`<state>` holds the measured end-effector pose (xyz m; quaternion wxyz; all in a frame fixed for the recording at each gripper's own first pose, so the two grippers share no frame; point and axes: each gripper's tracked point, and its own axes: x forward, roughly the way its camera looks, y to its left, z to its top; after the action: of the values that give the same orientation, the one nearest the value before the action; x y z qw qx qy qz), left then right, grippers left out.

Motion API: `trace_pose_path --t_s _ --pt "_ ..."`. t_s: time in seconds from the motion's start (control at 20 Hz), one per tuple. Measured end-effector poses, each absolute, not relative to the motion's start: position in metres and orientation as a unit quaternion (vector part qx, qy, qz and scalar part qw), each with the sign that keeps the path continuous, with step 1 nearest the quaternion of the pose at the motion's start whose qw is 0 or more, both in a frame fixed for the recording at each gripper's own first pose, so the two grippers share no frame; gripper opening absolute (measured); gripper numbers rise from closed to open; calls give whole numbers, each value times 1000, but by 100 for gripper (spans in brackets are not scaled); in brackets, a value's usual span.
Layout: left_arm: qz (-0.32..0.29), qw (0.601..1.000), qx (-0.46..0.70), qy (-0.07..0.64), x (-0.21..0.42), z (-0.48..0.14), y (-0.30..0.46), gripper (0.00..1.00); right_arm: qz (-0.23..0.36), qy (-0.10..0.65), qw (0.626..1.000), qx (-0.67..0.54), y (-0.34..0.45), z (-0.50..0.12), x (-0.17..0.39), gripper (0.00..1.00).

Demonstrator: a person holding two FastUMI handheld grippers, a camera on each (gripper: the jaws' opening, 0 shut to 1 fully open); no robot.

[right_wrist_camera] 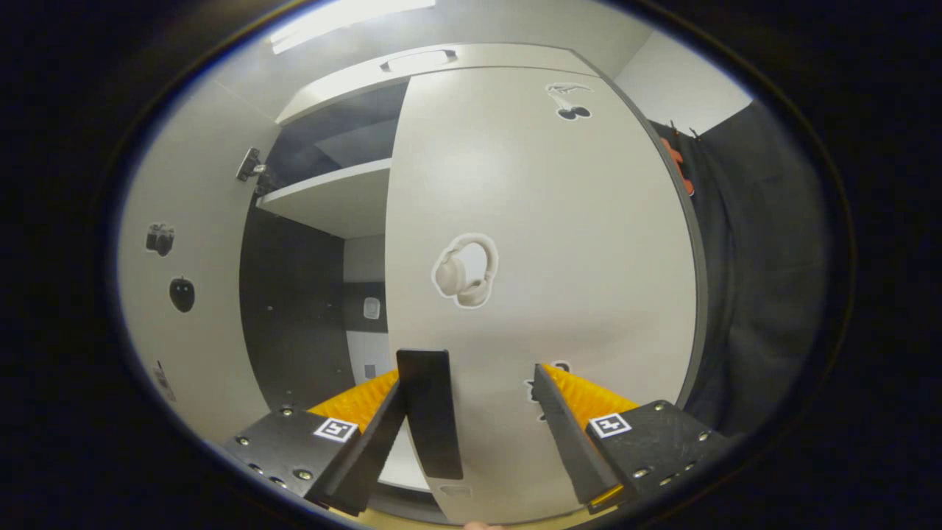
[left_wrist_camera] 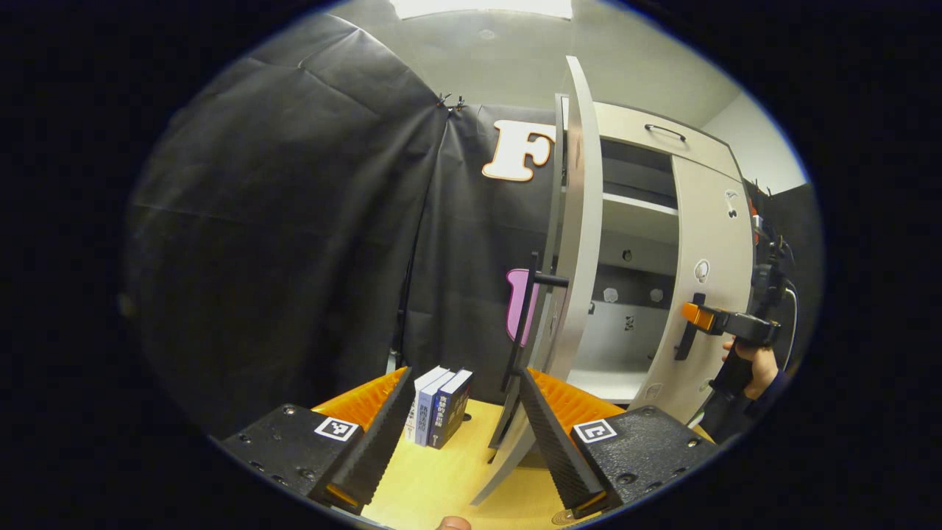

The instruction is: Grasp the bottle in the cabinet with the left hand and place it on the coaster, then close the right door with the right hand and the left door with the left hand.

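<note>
Right gripper (right_wrist_camera: 471,427) spread open against the right door (right_wrist_camera: 544,243), straddling its dark handle (right_wrist_camera: 430,412). Headphone sticker (right_wrist_camera: 465,270) on the door; a shelf (right_wrist_camera: 331,199) inside the cabinet (right_wrist_camera: 191,243).

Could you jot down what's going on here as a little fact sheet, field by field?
Place: white cabinet on a yellow tabletop
Left door: standing open, edge-on in the left gripper view, its black handle ahead of the open left tongs
Right door: partly closed, headphone sticker on it
Right tongs: open, at the right door's black handle
Shelf: bare where visible
Nearby: three books upright on the tabletop
</note>
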<state>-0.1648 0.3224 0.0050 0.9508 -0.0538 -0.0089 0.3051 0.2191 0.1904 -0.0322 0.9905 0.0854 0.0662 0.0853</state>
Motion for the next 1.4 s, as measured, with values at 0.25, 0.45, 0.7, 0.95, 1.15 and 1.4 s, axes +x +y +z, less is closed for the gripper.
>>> trace_pose_path --t_s 0.25,0.45,0.7,0.95,1.15,1.4 --pt "270 960 -35 -56 -146 48 330 85 109 64 988 92 192 -32 212 100" --pt "226 971 -20 -79 -123 76 337 85 125 68 983 117 188 -29 198 100" --pt "150 987 -25 -54 -108 75 324 83 98 34 990 93 149 -13 172 100" --pt "71 996 -36 -43 -78 73 276 87 70 34 991 111 103 -6 157 100" --pt "26 997 -50 -43 -45 68 235 87 42 38 993 107 61 -9 142 100" --pt "5 997 -68 -33 -1 62 208 93 1 39 993 112 5 -7 128 100"
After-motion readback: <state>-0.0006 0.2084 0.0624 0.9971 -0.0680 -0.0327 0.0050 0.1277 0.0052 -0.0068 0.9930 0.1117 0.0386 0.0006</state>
